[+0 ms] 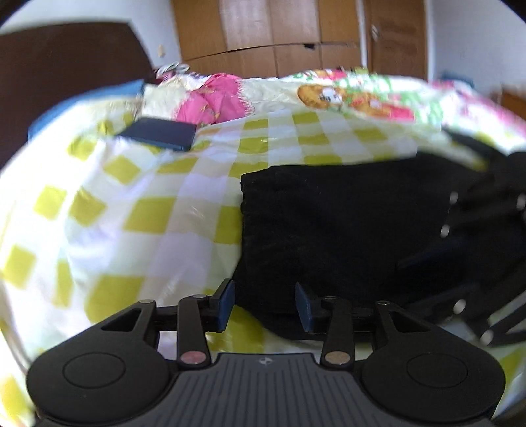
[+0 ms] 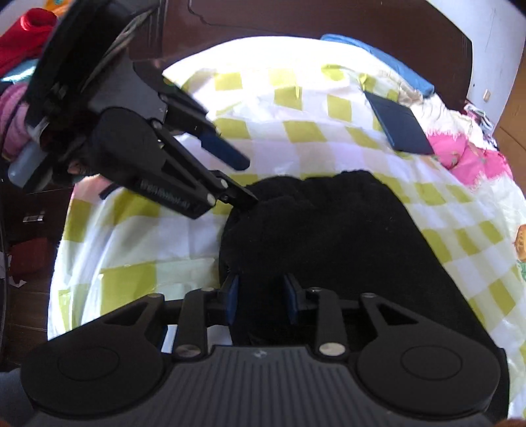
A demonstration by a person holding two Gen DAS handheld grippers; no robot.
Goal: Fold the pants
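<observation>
The black pants [image 1: 338, 230] lie folded on a yellow-and-white checked bedsheet [image 1: 131, 210]. My left gripper [image 1: 264, 303] is open, its blue pads at the pants' near left corner, empty. My right gripper [image 2: 261, 300] is open, its pads over the near edge of the pants [image 2: 328, 249], holding nothing. In the right wrist view the left gripper [image 2: 243, 182] comes in from the upper left, open, one finger tip touching the pants' far left corner. The right gripper shows blurred at the right edge of the left wrist view [image 1: 427, 259].
A dark blue flat case [image 1: 157, 133] lies on the sheet beyond the pants, also in the right wrist view [image 2: 399, 126]. A pink and cartoon-print quilt [image 1: 217, 97] is bunched at the far side. A dark headboard [image 2: 328, 19] and wooden wardrobe [image 1: 273, 36] stand behind.
</observation>
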